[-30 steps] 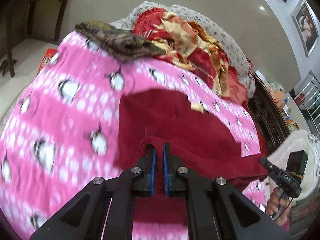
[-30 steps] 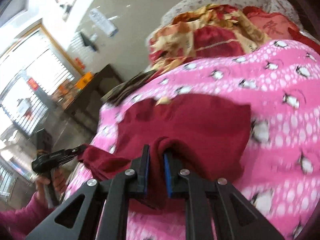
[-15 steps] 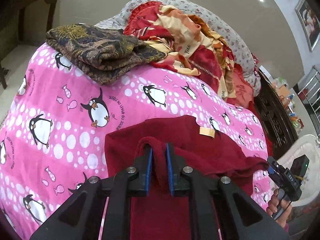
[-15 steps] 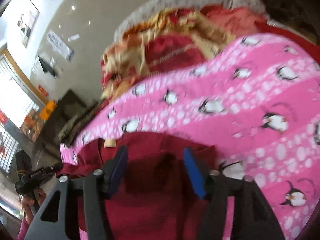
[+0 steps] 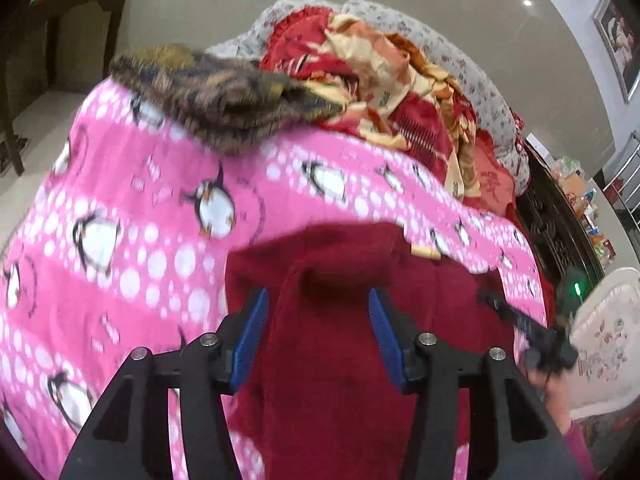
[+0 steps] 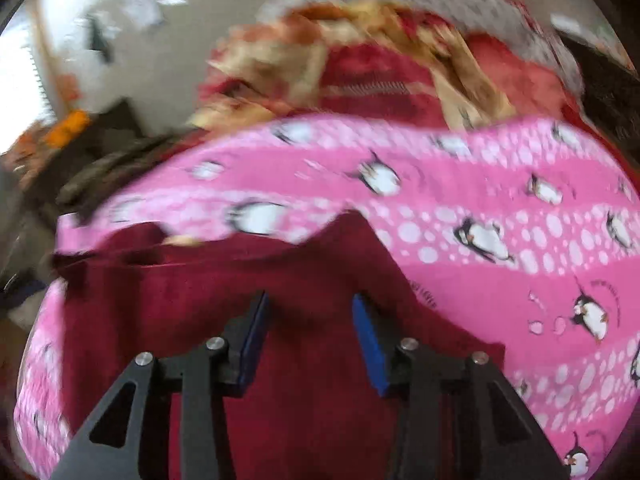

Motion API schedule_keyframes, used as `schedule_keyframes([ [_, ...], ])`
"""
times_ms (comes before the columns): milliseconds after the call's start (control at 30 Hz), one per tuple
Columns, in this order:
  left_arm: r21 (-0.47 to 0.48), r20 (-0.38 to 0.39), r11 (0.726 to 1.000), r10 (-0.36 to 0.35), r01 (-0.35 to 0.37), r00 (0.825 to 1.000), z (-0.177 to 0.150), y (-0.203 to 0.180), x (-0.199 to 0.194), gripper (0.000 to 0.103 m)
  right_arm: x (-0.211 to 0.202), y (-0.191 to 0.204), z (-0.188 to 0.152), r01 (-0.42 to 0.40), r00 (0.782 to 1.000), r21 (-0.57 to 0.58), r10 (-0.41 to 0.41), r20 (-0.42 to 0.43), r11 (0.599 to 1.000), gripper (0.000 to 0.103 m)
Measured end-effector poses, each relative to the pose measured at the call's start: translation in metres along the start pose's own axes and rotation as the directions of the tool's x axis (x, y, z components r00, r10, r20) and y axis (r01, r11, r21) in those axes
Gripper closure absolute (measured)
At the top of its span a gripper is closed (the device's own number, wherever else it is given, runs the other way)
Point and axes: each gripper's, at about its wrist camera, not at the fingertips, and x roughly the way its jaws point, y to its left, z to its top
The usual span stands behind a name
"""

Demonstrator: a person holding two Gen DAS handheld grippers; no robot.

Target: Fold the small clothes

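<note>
A dark red garment (image 5: 440,292) lies spread on a pink penguin blanket (image 5: 120,240). My left gripper (image 5: 318,296) hangs just over it, its jaws opening. A raised ridge of the red cloth stands between the blue pads (image 5: 250,332), and they do not press on it. In the right wrist view the same garment (image 6: 180,300) fills the lower left of the blanket (image 6: 500,280). My right gripper (image 6: 310,300) is low over the flat cloth. Its jaws are closing but still stand apart, gripping nothing. A small tan label (image 5: 424,250) shows at the garment's far edge.
A folded brown patterned cloth (image 5: 224,100) sits at the blanket's far edge. A heap of red and cream fabric (image 5: 392,80) lies behind it. At the right are dark carved furniture (image 5: 560,240), a white basket (image 5: 600,340) and a person's hand (image 5: 554,396). A dark table (image 5: 80,20) stands far left.
My left gripper has let go of the red cloth fold and its jaws have spread. My right gripper released its fold earlier, swung across the garment and narrowed a little.
</note>
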Motion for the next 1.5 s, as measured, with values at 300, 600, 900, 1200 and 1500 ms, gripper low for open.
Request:
schedule_keyframes([
  [300,0.083,-0.136,0.996,-0.017,0.028,0.991,-0.081,0.026,-0.015,0.072,-0.092,-0.013,-0.062,-0.092,0.995,-0.023,0.093,0.034,0.995,0.046],
  [600,0.066,-0.224,0.994,-0.074,0.091,0.972,-0.124,0.029,0.0,0.072,-0.106,-0.032,-0.137,-0.057,0.996,-0.026,0.055,-0.075,0.998,0.051],
  [900,0.169,-0.207,0.983,-0.037,0.073,0.978,-0.11,0.017,-0.018,0.103,-0.121,-0.028,-0.14,-0.101,0.994,-0.02,0.099,-0.055,0.995,0.097],
  [1200,0.137,-0.232,0.99,0.0,0.033,0.973,-0.122,0.036,-0.01,0.103,-0.108,-0.044,-0.166,-0.067,0.987,0.044,0.072,-0.146,0.997,0.097],
  [1500,0.192,-0.102,0.981,0.026,-0.006,0.994,-0.092,0.016,-0.04,0.103,-0.154,-0.026,-0.123,0.044,0.999,-0.038,-0.044,0.005,0.998,0.061],
])
